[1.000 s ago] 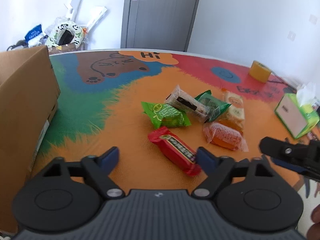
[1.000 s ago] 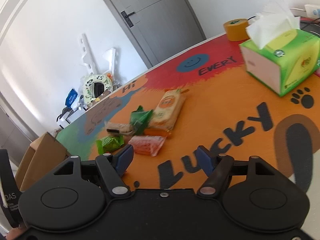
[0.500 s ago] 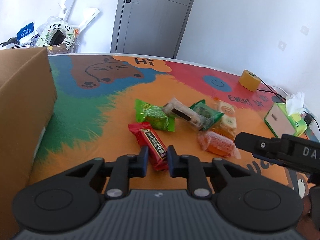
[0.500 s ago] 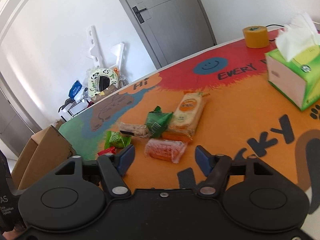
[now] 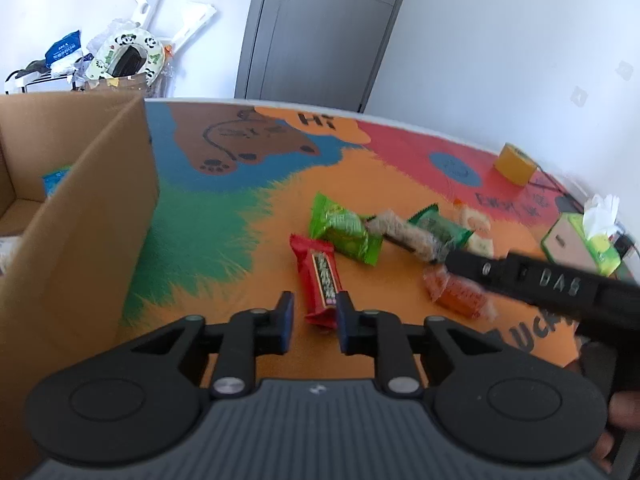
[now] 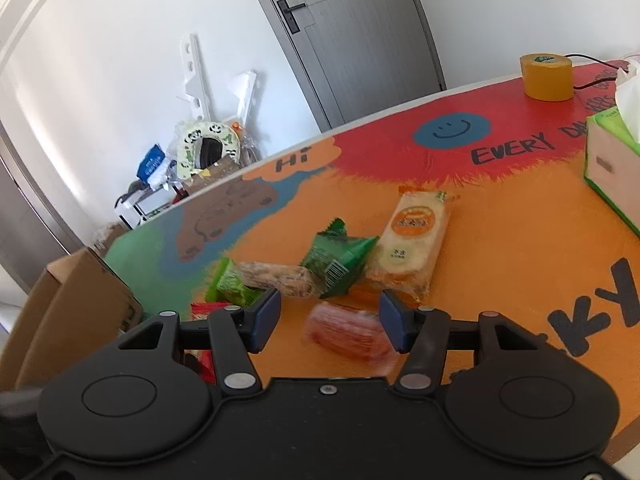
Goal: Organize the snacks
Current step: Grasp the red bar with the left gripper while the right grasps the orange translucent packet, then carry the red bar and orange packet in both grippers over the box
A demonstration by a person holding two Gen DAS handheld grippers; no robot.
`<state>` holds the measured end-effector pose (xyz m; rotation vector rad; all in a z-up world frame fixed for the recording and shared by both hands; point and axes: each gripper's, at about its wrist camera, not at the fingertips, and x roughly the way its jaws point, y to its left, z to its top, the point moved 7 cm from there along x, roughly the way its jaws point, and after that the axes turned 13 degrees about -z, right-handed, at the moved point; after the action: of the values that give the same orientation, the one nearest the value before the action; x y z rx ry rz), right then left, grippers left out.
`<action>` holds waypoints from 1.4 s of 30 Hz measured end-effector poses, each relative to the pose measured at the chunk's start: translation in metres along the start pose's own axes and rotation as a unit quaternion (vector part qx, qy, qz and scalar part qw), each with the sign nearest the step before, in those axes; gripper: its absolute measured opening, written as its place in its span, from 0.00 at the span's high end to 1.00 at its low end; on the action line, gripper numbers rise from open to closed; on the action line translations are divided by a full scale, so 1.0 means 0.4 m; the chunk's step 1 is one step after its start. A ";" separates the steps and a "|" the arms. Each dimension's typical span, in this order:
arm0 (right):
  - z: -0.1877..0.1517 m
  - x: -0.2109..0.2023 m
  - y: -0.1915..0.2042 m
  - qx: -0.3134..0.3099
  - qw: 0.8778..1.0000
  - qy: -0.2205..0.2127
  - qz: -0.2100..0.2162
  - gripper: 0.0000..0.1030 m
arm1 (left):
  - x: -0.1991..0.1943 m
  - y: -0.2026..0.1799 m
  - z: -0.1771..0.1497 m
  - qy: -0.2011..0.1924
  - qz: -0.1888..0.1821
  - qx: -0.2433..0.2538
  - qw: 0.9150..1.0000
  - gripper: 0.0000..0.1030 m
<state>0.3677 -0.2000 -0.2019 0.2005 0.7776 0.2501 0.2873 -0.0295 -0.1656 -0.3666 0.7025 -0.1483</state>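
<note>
Left gripper clamps the red snack bar mid-table, beside the cardboard box. Right gripper jaws are closing around the orange packet, not yet touching.

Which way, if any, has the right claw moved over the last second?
Yes: the right claw advanced toward the snack pile. Its closing jaws now flank the orange-red packet, not yet pressing it; the tissue box slid to that view's right edge.
</note>
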 end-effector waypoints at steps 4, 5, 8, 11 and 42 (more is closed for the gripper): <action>-0.017 -0.001 -0.004 0.001 1.000 0.010 0.005 0.48 | -0.002 -0.005 0.019 -0.020 -0.001 0.001 1.000 0.65; -0.023 -0.002 -0.004 -0.003 1.000 0.010 0.001 0.49 | 0.004 -0.006 0.022 -0.022 0.002 0.003 1.000 0.64; -0.035 -0.006 -0.006 -0.009 1.000 0.012 0.000 0.56 | 0.032 -0.006 0.024 -0.021 0.006 0.000 1.000 0.63; -0.043 -0.010 -0.015 -0.011 1.000 0.017 0.001 0.66 | 0.062 -0.017 0.015 -0.010 0.013 0.013 1.000 0.61; -0.071 -0.029 0.005 -0.002 1.000 0.020 0.008 0.81 | -0.010 -0.023 -0.017 -0.033 0.003 0.008 0.999 0.82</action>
<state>0.3389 -0.1990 -0.2134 0.1985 0.8155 0.2715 0.2799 -0.0390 -0.1645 -0.3532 0.6362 -0.1356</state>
